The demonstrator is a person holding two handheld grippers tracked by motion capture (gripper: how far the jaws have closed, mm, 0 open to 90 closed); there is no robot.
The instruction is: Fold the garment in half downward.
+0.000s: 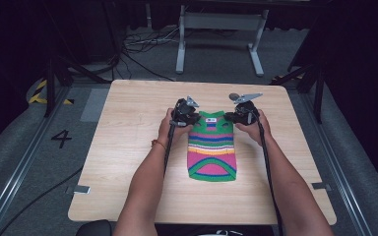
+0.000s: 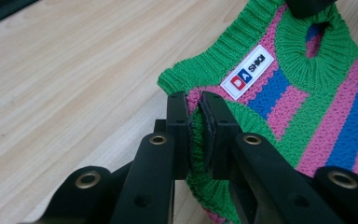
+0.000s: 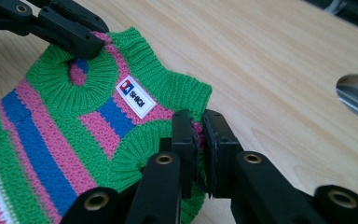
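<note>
A small striped knit sweater (image 1: 212,146), banded in green, pink, blue and white, lies flat near the middle of the wooden surface (image 1: 128,147), its collar end away from the person. A white brand label (image 2: 247,72) sits just below the green ribbed collar. The left tongs (image 2: 195,105) are closed on the sweater's edge beside that collar, green knit pinched between the jaws; the right tongs (image 3: 199,122) are likewise clamped on the opposite edge. Judging by the twin grip, the grasp seems done, and a lift or fold looks due next, calling for both hands to move together so the knit stays taut and even
</note>
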